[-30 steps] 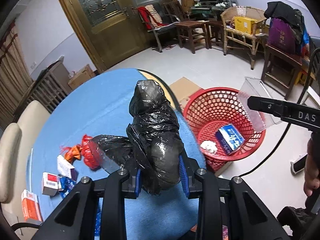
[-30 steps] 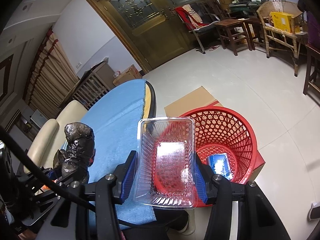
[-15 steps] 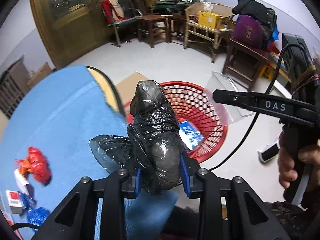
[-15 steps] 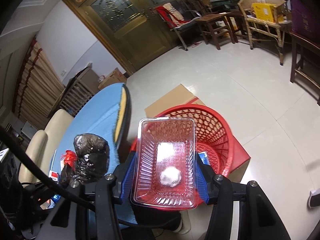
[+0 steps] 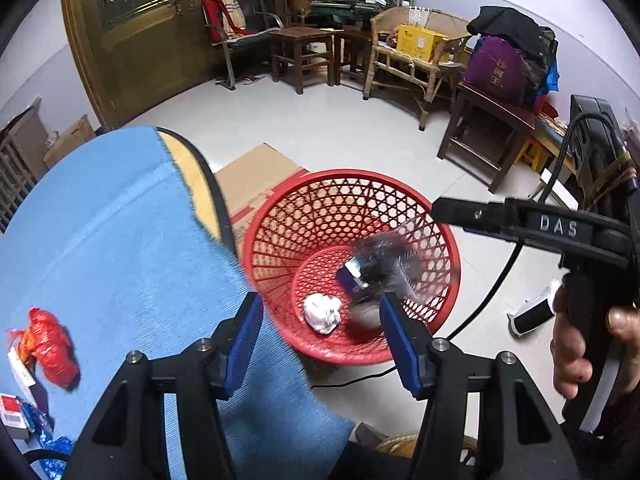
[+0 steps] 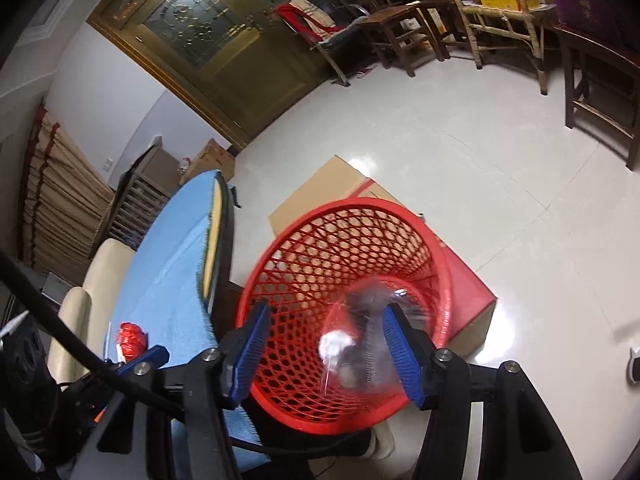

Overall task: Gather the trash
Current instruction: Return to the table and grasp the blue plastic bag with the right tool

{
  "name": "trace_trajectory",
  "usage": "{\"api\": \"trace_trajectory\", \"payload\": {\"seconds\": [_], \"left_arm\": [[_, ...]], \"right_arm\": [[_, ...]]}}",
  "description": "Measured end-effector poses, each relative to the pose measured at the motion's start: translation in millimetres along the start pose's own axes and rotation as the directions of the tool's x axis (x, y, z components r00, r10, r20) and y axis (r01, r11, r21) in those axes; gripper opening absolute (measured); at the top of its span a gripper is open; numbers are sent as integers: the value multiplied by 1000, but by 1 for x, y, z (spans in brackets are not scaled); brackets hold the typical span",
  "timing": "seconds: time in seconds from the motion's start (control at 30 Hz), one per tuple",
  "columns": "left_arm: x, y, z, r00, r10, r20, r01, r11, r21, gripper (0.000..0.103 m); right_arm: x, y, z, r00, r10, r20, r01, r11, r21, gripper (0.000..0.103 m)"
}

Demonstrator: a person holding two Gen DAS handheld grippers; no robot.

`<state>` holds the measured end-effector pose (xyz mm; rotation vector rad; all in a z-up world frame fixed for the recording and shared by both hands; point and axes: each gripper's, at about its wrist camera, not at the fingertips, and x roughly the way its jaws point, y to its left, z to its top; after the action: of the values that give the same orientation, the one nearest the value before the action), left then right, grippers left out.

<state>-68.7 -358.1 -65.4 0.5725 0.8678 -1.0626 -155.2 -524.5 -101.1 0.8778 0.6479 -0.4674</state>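
Note:
A red mesh basket (image 5: 308, 216) stands on the floor beside the blue-covered table (image 5: 100, 240); it also shows in the right wrist view (image 6: 304, 240). My left gripper (image 5: 320, 336) is open and empty above the basket's near rim. My right gripper (image 6: 326, 352) is open and empty over the basket. A black plastic bag (image 5: 384, 256) and a clear plastic tray (image 6: 360, 344), both motion-blurred, are inside the basket, with a white crumpled wad (image 5: 322, 314) and a blue packet (image 5: 348, 280).
Red wrapped trash (image 5: 54, 350), small boxes (image 5: 14, 412) and blue wrappers lie on the table's left part. A flat cardboard box (image 5: 256, 184) lies under the basket. Wooden chairs and stools (image 5: 484, 128) stand across the tiled floor. The right gripper's cable (image 5: 500, 280) hangs beside the basket.
Both grippers opened. The black bag left my left gripper and the clear tray left my right gripper; both dropped into the red basket. The left gripper swung further right over the basket.

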Motion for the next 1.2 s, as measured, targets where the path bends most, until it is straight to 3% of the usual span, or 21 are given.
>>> {"api": "trace_trajectory", "payload": {"seconds": [0.2, 0.33, 0.4, 0.57, 0.67, 0.77, 0.9, 1.03, 1.2], "left_arm": [[-54, 25, -39, 994, 92, 61, -89, 995, -48, 61], [-99, 44, -84, 974, 206, 99, -195, 975, -106, 62], [-121, 58, -111, 954, 284, 98, -264, 948, -176, 62], [-170, 110, -179, 907, 419, 37, -357, 813, -459, 62], [-188, 127, -206, 879, 477, 11, -398, 745, -536, 63], [-196, 134, -220, 860, 510, -5, -427, 715, -553, 63], [-199, 136, -233, 856, 517, -3, -429, 707, -562, 63], [-195, 138, -238, 863, 505, 8, -408, 708, -576, 63], [-201, 142, -246, 875, 484, 26, -371, 702, -608, 63]], "right_arm": [[-9, 10, 3, 999, 25, 43, -24, 1000, -20, 63], [-13, 21, 2, 996, 71, 53, -68, 996, -59, 63], [-13, 32, -2, 994, 96, 53, -91, 992, -85, 63], [-1, 82, -21, 987, 163, 1, -160, 969, -190, 63], [7, 121, -35, 981, 190, -30, -191, 943, -271, 63], [12, 156, -50, 976, 211, -57, -218, 918, -332, 63], [9, 189, -71, 975, 208, -71, -219, 879, -423, 63], [-1, 215, -82, 980, 192, -42, -186, 833, -521, 63], [-18, 228, -86, 983, 182, -9, -153, 803, -576, 63]]}}
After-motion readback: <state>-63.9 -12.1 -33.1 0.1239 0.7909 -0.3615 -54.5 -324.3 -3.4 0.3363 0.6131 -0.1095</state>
